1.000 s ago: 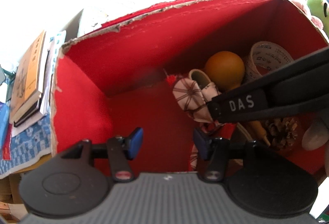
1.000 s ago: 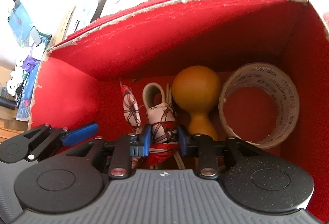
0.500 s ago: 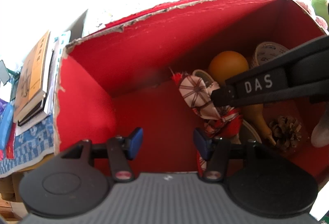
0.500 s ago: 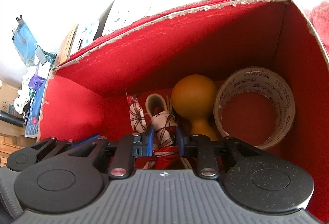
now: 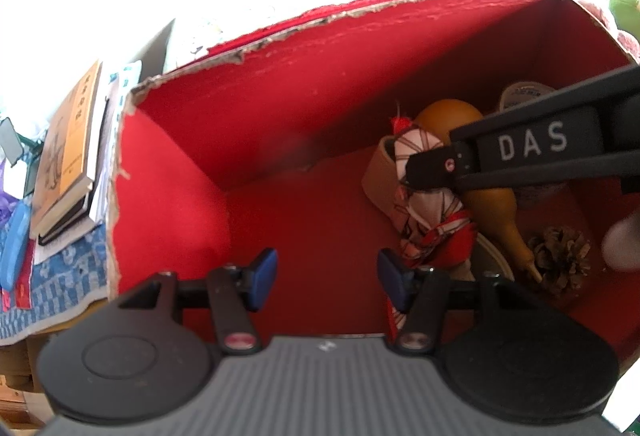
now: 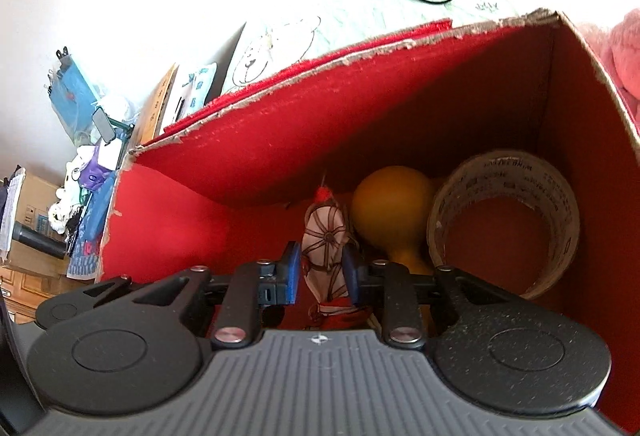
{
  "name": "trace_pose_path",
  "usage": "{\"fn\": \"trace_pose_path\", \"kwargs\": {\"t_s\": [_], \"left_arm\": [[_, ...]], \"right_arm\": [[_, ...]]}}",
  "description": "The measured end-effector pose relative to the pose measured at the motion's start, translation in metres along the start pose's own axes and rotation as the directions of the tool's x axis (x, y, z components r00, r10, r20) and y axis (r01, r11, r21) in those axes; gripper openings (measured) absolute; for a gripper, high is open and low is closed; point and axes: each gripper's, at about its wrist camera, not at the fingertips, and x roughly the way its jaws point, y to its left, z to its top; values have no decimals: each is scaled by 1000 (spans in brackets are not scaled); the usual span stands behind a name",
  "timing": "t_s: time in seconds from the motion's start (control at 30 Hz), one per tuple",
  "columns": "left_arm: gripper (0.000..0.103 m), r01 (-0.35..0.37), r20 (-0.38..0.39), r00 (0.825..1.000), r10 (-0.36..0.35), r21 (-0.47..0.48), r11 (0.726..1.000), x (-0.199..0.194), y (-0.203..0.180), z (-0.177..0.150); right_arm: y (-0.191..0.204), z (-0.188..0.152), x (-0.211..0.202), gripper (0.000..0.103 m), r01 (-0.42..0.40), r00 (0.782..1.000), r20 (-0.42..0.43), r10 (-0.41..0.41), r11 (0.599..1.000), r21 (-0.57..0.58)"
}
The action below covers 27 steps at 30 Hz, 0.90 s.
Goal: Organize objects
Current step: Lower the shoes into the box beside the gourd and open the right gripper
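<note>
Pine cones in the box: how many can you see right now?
1. The pine cone lies on the box floor at the near right, beside the gourd's thin end. Part of the floor is covered, so another may be hidden.

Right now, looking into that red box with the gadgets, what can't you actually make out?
- Patterned cloth bundle: its lower end, right wrist view, is hidden behind the right gripper.
- Tape roll: left wrist view, mostly covered by the right gripper's black body.
- Gourd: its tip, right wrist view, is hidden by the fingers.
- Book: cover lettering too small to read.
</note>
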Motion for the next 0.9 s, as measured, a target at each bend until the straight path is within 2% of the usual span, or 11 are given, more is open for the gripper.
{"fn": "trace_pose_path", "kwargs": {"t_s": [0.47,0.9], "left_arm": [[60,-2,0,1000,2,0,1000,-2,6,-4],[61,-7,10,1000,7,3,1000,-2,6,-6]], "right_arm": [[1,-6,-3,26,-43,994,99,44,999,-8],[8,-7,-4,23,21,994,105,-15,998,-52]]}}
